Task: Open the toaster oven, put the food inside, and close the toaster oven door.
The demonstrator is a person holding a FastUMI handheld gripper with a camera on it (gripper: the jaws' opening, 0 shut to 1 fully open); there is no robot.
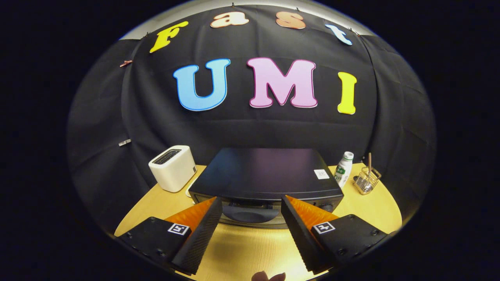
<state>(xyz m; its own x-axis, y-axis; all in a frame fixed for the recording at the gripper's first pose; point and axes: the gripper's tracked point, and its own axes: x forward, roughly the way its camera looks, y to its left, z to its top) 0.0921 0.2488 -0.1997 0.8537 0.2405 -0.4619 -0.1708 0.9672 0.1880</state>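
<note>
Hovering over the table (250, 249), the gripper (252, 203) is spreading its fingers wide and gripping nothing, while the oven (265, 171) is sitting dead ahead, its door handle (250, 214) running crosswise in the gap between the fingertips, door apparently closed.

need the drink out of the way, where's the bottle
In the gripper view, the bottle stands on the table beyond the open tongs, between the toaster oven and wire basket.

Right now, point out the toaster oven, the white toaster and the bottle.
toaster oven (265, 171): gripper view, on its dark top panel.
white toaster (174, 170): gripper view, on its front side wall.
bottle (343, 169): gripper view, on its labelled body.
</note>
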